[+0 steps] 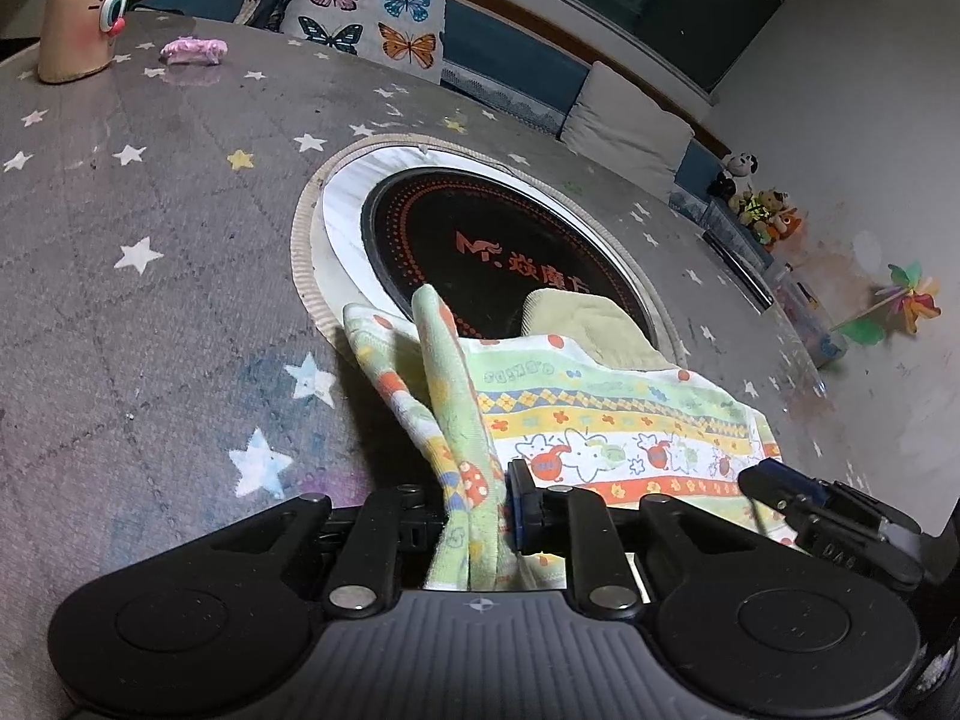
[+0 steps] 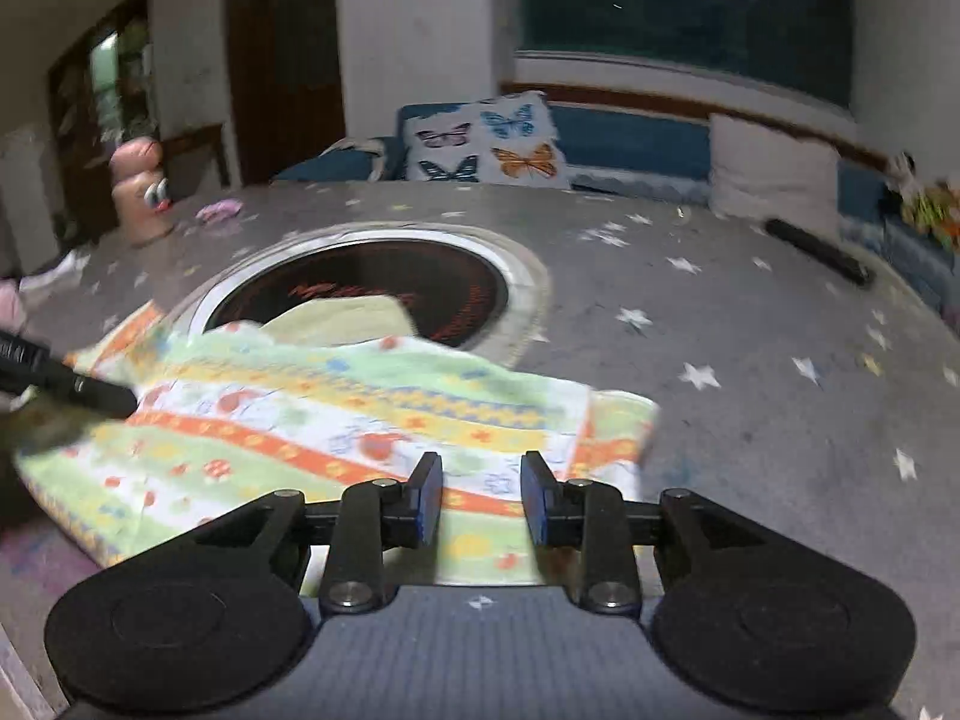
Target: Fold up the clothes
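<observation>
A child's patterned garment [image 1: 612, 432], green, yellow and orange with cartoon prints, lies on the grey star-printed tablecloth [image 1: 150, 276], partly over a round inset cooktop [image 1: 504, 258]. My left gripper [image 1: 480, 510] is shut on a raised fold of the garment, which stands up between its fingers. My right gripper [image 2: 480, 498] is open just above the garment's near edge [image 2: 360, 420], with nothing between its fingers. The right gripper also shows at the right in the left wrist view [image 1: 828, 510]. The left gripper shows as a dark blurred finger at the left in the right wrist view [image 2: 66, 384].
A pink bottle [image 1: 84, 12] and a small purple lump [image 1: 195, 51] stand at the far left of the table. A butterfly cushion [image 1: 372, 15] and a white cushion [image 1: 630, 120] lie on the blue bench behind. A dark remote-like object [image 2: 822, 252] lies at the right.
</observation>
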The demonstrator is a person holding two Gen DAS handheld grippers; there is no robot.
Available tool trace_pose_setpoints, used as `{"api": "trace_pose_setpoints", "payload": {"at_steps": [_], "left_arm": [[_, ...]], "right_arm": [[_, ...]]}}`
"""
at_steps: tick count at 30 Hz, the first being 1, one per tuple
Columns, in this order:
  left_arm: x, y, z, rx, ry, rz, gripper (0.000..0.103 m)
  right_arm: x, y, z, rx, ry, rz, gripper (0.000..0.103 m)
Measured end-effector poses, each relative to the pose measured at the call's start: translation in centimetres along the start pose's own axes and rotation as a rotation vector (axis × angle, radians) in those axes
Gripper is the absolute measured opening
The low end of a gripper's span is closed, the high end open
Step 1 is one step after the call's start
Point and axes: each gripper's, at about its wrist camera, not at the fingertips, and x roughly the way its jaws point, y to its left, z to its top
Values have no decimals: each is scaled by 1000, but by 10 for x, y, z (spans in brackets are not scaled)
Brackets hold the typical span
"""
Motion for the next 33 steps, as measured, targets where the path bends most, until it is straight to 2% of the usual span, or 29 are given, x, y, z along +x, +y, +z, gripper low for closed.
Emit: {"api": "trace_pose_setpoints", "payload": {"at_steps": [2, 4, 7, 12, 13, 14, 17, 19, 22, 26, 29, 33], "left_arm": [[0, -1, 0, 11, -1, 6, 19], [1, -3, 0, 20, -2, 11, 19], [1, -7, -1, 52, -8, 30, 20], [2, -13, -2, 100, -18, 59, 19], [2, -13, -2, 103, -18, 62, 18], [2, -14, -2, 107, -18, 66, 17], [2, -20, 0, 127, -21, 80, 13], [0, -26, 4, 146, -30, 88, 12], [-3, -44, 14, 190, -55, 80, 11], [-2, -80, 30, 278, -83, 33, 11], [9, -114, 38, 354, -96, 5, 11], [33, -159, 50, 409, -92, -47, 11]], "right_arm": [[-2, -7, 0, 1, -8, -45, 36], [-1, -15, 2, 22, -18, -79, 37], [4, -29, 5, 96, -18, -101, 50], [13, -38, 4, 185, -6, -80, 50], [14, -37, 3, 193, -7, -71, 48], [14, -34, 3, 189, -8, -64, 36], [12, -24, 2, 169, -19, -74, 12], [6, -25, 2, 188, -37, -71, 7], [-10, -31, 3, 216, -71, -66, 5], [-38, -42, 9, 219, -130, -88, 4], [-57, -56, 14, 215, -166, -136, 4], [-78, -87, 22, 209, -198, -240, 4]]}}
